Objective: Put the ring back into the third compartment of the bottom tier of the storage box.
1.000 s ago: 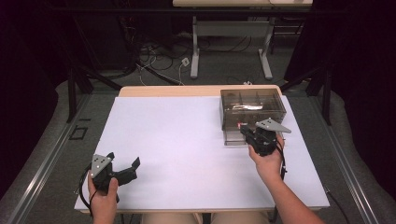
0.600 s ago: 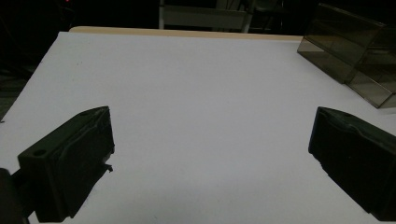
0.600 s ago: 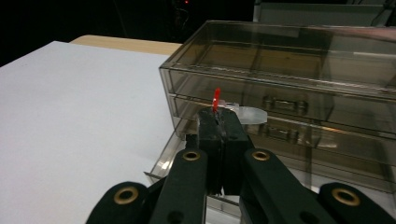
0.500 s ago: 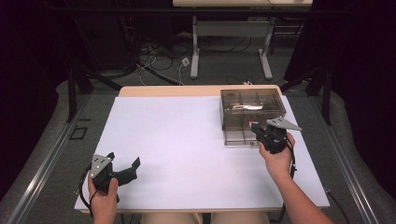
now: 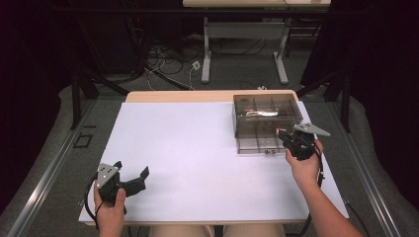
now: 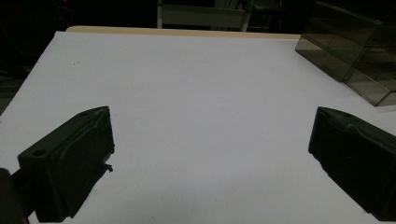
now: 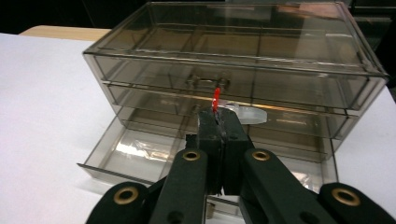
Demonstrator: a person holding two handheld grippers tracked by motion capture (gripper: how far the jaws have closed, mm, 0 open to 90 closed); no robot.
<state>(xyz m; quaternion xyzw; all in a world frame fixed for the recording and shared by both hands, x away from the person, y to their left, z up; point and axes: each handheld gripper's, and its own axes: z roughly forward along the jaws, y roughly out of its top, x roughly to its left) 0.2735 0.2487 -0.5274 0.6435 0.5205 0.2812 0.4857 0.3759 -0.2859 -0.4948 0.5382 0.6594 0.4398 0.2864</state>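
A smoky clear drawer box (image 5: 267, 111) stands at the table's right, its bottom drawer (image 5: 257, 144) pulled out toward me. My right gripper (image 5: 282, 134) hovers at the drawer's right front corner. In the right gripper view the gripper (image 7: 218, 117) is shut on a thin red piece (image 7: 216, 99) that sticks up from its tips, in front of the box (image 7: 233, 60) and over the pulled-out drawer (image 7: 140, 151). My left gripper (image 5: 132, 169) is held open near the front left, with nothing between the jaws of that gripper (image 6: 211, 114).
The white table top (image 5: 188, 143) spreads between the two hands. A bare wooden strip (image 5: 197, 95) runs along the far edge. Behind the table are a desk frame (image 5: 242, 49) and floor cables. The box (image 6: 345, 51) lies far right of the left gripper.
My right hand has drifted to the right and slightly farther along the open drawer's front, still shut. The left hand has stayed put.
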